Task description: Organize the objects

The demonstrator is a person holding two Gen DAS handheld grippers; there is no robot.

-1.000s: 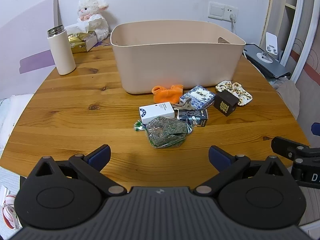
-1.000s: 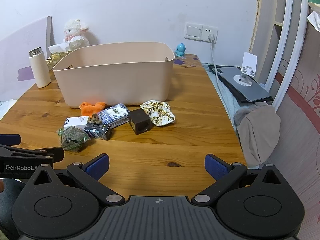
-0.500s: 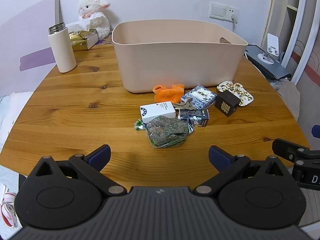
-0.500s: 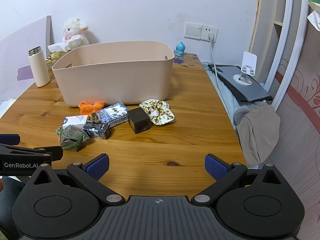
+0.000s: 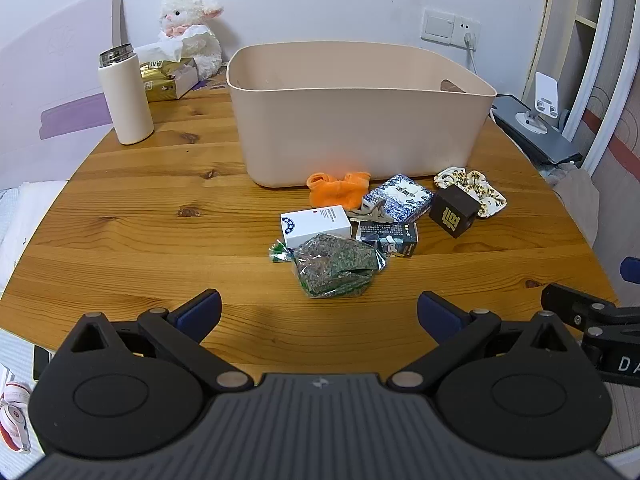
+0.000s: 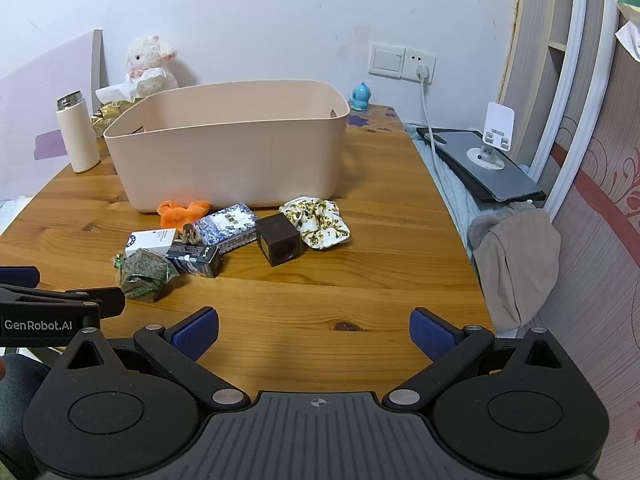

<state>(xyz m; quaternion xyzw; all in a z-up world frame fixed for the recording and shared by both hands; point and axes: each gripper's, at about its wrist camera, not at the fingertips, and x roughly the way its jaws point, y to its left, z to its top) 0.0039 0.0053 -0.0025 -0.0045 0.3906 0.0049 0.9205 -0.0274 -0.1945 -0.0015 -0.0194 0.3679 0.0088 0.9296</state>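
A beige bin (image 5: 360, 120) (image 6: 228, 152) stands on the wooden table (image 5: 140, 240). In front of it lies a cluster: an orange cloth (image 5: 338, 192), a white box (image 5: 316, 226), a green clear bag (image 5: 336, 270), a blue patterned box (image 5: 400, 198), a small dark box (image 5: 388, 238), a black cube (image 5: 454, 216) (image 6: 278, 240) and a patterned scrunchie (image 5: 474, 190) (image 6: 316, 222). My left gripper (image 5: 318, 314) hangs open near the front edge, just short of the green bag. My right gripper (image 6: 314, 330) is open too, farther right, with nothing between its fingers.
A white flask (image 5: 126, 100), a tissue box (image 5: 168, 76) and a plush lamb (image 5: 192, 28) stand at the back left. A blue figurine (image 6: 360, 96) sits behind the bin. A grey laptop with a phone stand (image 6: 488, 164) and a draped cloth (image 6: 516, 256) lie off the table's right edge.
Both views have shifted slightly; the objects sit a little higher and farther right in the left wrist view. Nothing on the table has moved, and both grippers stay open.
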